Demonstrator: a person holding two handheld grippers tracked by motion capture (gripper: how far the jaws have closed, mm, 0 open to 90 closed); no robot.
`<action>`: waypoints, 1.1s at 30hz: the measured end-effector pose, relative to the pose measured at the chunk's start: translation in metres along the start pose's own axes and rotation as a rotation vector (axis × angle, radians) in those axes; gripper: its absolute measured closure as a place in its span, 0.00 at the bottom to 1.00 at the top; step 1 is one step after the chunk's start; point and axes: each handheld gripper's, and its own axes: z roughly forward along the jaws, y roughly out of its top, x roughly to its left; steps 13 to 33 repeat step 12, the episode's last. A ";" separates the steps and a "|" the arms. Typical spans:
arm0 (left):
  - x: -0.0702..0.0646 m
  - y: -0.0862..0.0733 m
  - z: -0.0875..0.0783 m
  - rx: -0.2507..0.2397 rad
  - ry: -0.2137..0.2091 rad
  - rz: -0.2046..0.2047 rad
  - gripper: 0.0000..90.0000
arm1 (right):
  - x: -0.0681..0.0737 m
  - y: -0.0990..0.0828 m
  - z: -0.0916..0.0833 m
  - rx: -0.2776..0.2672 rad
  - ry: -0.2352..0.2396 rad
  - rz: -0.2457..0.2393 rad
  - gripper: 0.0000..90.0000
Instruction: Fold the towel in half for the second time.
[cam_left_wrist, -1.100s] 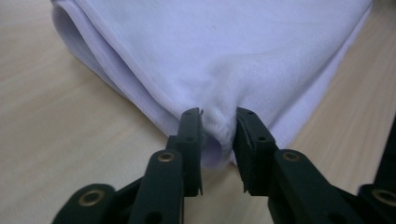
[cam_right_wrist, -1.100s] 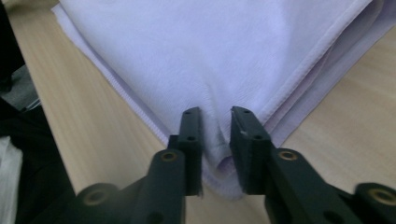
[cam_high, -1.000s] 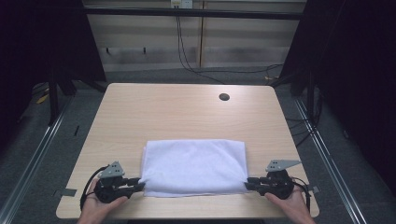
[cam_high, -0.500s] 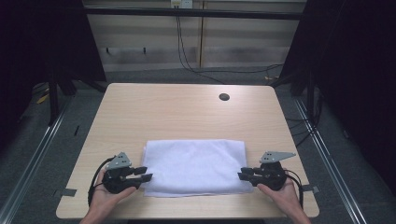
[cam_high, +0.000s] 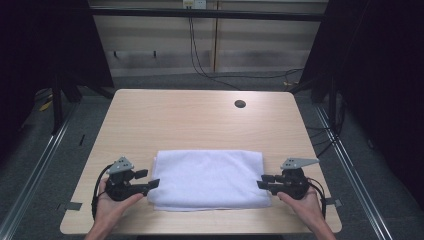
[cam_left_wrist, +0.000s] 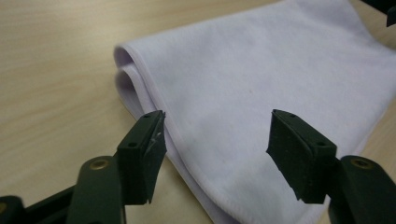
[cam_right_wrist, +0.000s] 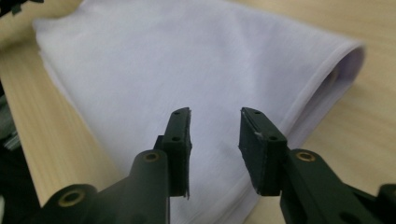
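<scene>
A white towel (cam_high: 207, 179) lies folded in a flat rectangle near the front of the wooden table (cam_high: 190, 120). My left gripper (cam_high: 149, 179) sits at the towel's left end, and its jaws have just been opening. In the left gripper view the left gripper (cam_left_wrist: 218, 114) stands wide open above the towel's (cam_left_wrist: 243, 70) doubled hem, pinching nothing. My right gripper (cam_high: 263, 181) is at the towel's right end. Its jaws have also just been opening. In the right gripper view the right gripper (cam_right_wrist: 215, 112) shows a narrower gap over the towel (cam_right_wrist: 187, 51), its pads off the cloth.
A round cable hole (cam_high: 240, 104) lies in the far right part of the tabletop. Metal floor rails (cam_high: 350, 165) run along both sides of the table. Cables hang down the back wall (cam_high: 200, 45). The table's front edge is close under both hands.
Both pairs of jaws have spread apart at the towel's ends, the left far wider. Both hands have shifted slightly away from the front edge. The towel stays folded in place.
</scene>
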 end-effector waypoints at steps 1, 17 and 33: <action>0.003 0.004 -0.001 -0.013 -0.014 -0.008 0.39 | -0.003 0.004 -0.001 -0.017 -0.009 0.006 0.68; 0.033 0.001 -0.012 -0.061 0.080 -0.098 0.28 | -0.033 0.010 -0.029 -0.250 -0.152 0.118 0.51; 0.033 0.001 -0.012 -0.061 0.080 -0.098 0.28 | -0.033 0.010 -0.029 -0.250 -0.152 0.118 0.51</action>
